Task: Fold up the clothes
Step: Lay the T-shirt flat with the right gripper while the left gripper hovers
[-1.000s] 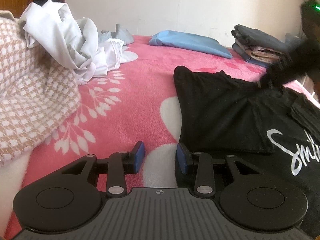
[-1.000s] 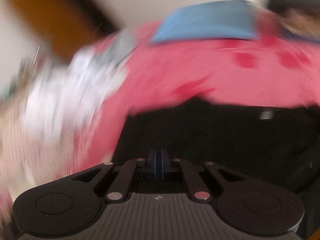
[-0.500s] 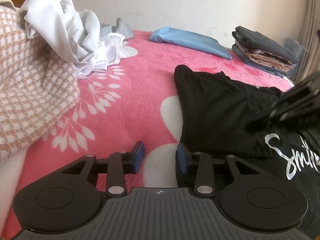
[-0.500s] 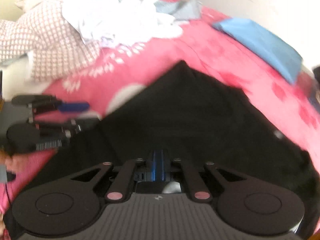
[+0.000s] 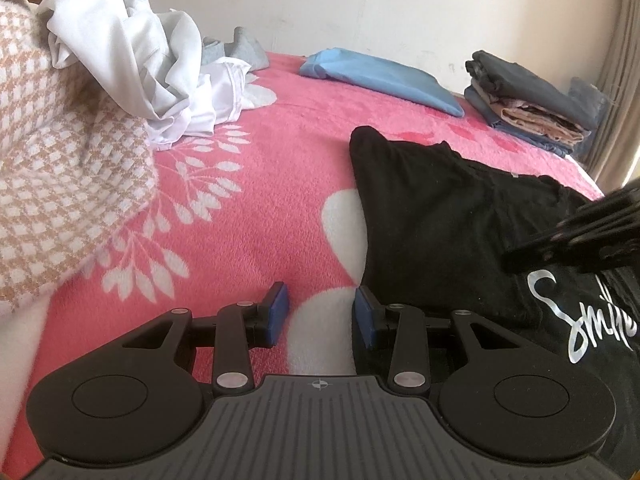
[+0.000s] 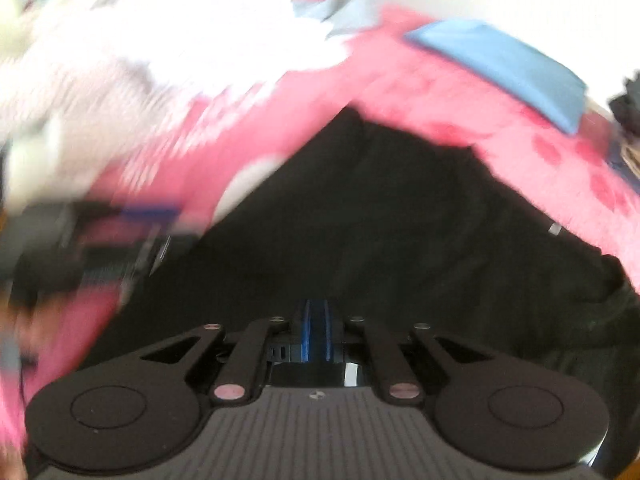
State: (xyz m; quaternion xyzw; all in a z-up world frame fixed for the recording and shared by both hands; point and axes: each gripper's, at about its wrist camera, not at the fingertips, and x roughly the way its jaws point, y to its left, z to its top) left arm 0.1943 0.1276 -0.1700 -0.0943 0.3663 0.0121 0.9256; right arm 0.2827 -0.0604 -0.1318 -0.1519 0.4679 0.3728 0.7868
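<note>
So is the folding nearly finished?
Not yet. Done: a folded stack and a folded blue piece sit by the wall. In hand: the black shirt lies spread on the pink blanket, partly folded; the left claw is open at its edge, the right claw shut above it, with no cloth seen in either. Left: the white pile is unfolded.

Black shirt (image 6: 380,216) (blurred) on pink blanket (image 6: 400,80)

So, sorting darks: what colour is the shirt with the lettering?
Black shirt, white lettering; clearest in the left wrist view.
</note>
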